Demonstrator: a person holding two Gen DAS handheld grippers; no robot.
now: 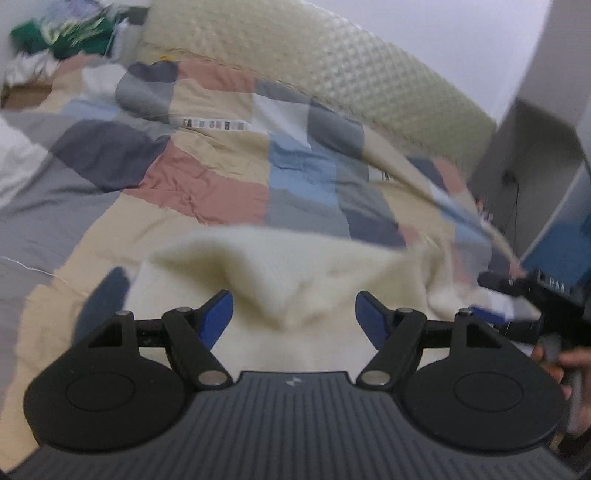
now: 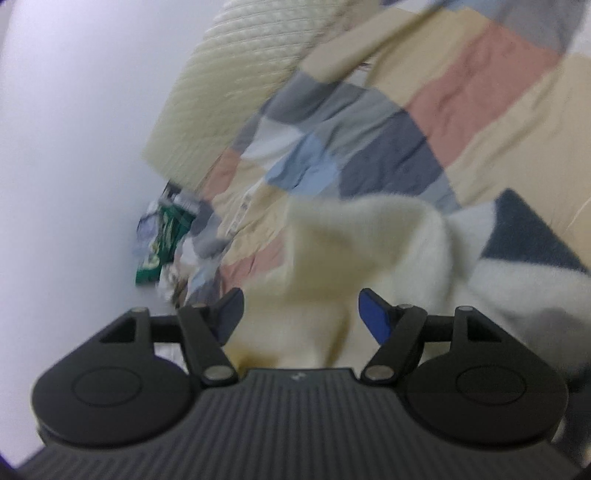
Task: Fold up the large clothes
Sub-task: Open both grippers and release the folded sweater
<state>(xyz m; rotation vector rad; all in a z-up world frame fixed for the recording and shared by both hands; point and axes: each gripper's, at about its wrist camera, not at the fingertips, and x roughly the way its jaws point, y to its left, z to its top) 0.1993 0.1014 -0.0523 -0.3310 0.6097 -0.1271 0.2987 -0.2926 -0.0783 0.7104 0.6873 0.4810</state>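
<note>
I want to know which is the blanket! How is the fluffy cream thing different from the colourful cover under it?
The cream garment is one plain pale colour with a dark blue patch; the patchwork cover has pink, blue, grey and beige blocks. The garment looks fuzzy and lies bunched in folds; the cover looks smoother and is spread across the bed. Both are soft cloth.

In front of my left tool (image 1: 293,317) the sweater (image 1: 295,280) lies on the quilt (image 1: 207,177), which covers the bed. Behind the quilt stands the headboard (image 1: 332,70). A pile of clothes (image 1: 66,33) sits far left, my right tool (image 1: 524,291) at the right.
</note>
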